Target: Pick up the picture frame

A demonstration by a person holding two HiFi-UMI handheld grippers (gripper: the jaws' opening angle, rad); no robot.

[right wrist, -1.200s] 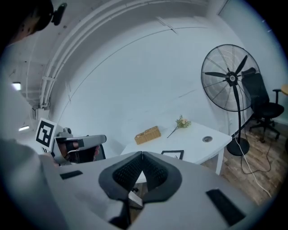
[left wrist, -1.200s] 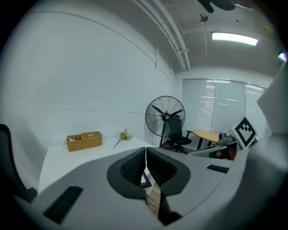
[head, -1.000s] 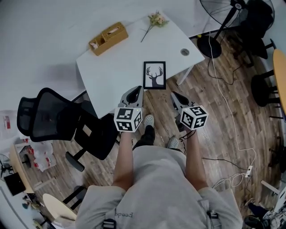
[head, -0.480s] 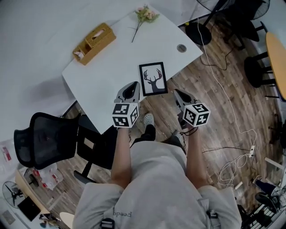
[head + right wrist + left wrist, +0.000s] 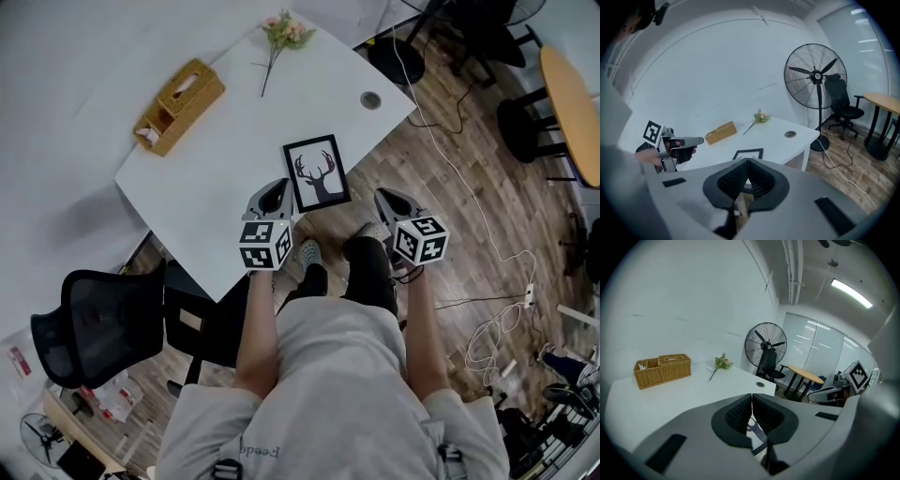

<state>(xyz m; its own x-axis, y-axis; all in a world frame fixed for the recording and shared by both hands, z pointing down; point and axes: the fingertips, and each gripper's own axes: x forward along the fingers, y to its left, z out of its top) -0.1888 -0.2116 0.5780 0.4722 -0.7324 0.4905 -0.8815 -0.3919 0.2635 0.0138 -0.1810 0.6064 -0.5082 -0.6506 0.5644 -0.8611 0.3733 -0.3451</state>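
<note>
My left gripper has its 2 jaws pressed together with nothing pinched between them, as the left gripper view shows. It hangs over the tabletop's near edge, its tip just beside the lower left corner of the picture frame; I cannot tell whether it touches. My right gripper is also closed and empty, pads meeting in the right gripper view. It sits off the tabletop, above the wooden floor, to the right of the frame and apart from it.

The picture frame lies flat on the white tabletop, about midway along the near edge. It is black-rimmed, with a dark antlered deer head on white.

Further out, a round cable hole sits near the tabletop's right corner. A flower sprig lies by the far corner, and a wicker basket stands along the far left edge.

A black office chair stands on the floor off the near left edge, and a standing fan stands past the right corner.
</note>
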